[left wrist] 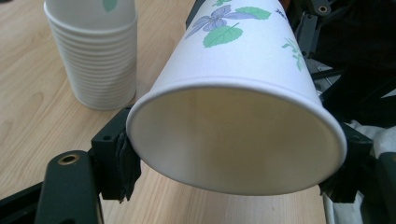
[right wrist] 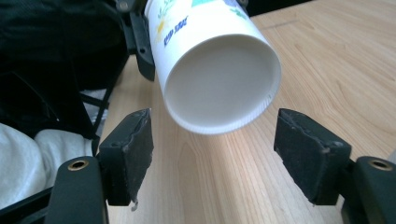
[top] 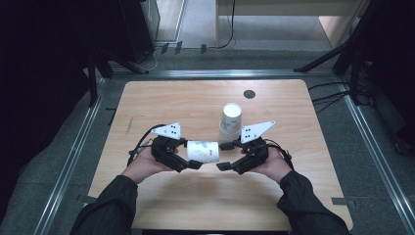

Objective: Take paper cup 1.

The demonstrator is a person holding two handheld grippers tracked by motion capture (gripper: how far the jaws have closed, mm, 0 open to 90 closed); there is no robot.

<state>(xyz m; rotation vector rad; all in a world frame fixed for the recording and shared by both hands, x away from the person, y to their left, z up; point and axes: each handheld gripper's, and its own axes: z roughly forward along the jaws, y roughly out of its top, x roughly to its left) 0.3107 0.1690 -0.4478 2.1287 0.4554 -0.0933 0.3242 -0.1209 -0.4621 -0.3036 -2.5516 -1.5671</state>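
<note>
Left gripper (top: 192,155) is squeezing the paper cup (top: 204,151) at its rim, sideways above the table (top: 161,103). Right gripper (top: 224,156) is gaping, pads clear of the base; the cup stack (top: 230,119) is standing just behind.

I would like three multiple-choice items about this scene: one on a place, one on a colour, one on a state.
1. Where is the stack of cups?
A. on the table, beyond the tongs
B. on the floor
C. in a hand

2. What colour are the leaves printed on the held cup?
A. red
B. green
C. black

3. How are the right tongs?
A. shut on the cup
B. open, pads clear of the cup
C. shut on the stack

Key: A, it stands on the wood; B, green leaves show; B, gaps show beside both pads.
</note>
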